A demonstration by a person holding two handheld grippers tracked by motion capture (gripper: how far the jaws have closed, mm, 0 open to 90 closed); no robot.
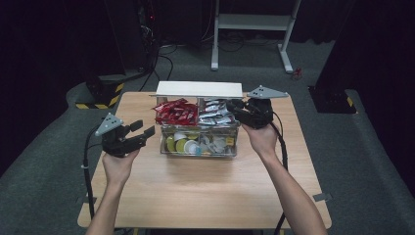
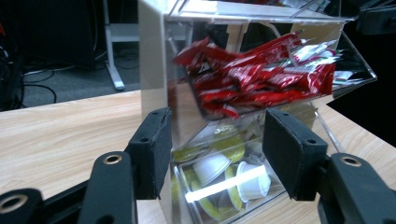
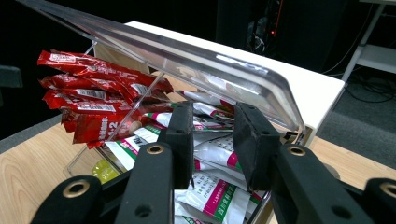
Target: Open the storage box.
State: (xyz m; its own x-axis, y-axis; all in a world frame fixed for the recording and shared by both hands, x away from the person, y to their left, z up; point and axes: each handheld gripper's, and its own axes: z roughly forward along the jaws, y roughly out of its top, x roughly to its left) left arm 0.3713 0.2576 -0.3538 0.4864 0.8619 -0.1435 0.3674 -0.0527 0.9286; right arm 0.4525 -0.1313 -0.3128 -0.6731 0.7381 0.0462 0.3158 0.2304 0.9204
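A clear plastic organiser box [image 1: 198, 154] stands at the table's far middle. Red sachets [image 1: 176, 112] fill its upper left bin, white sachets [image 1: 215, 113] its upper right, and small cups and round pods [image 1: 188, 144] lie in the lower bin. My left gripper [image 1: 144, 128] hovers just left of the box, open and empty. Its own view shows the jaws [image 2: 217, 149] framing the box's near corner without touching it. My right gripper [image 1: 234, 106] is at the box's upper right. Its jaws [image 3: 214, 135] stand close together under the raised clear lid [image 3: 187, 60], over the white sachets [image 3: 215, 196]. I see nothing pinched between them.
A white panel [image 1: 198, 88] lies along the back of the box. Bare wooden table [image 1: 205, 191] stretches in front of it. On the floor beyond are a white desk frame [image 1: 249, 22], cables, a yellow-and-black striped base [image 1: 100, 93] and a dark base [image 1: 333, 100].
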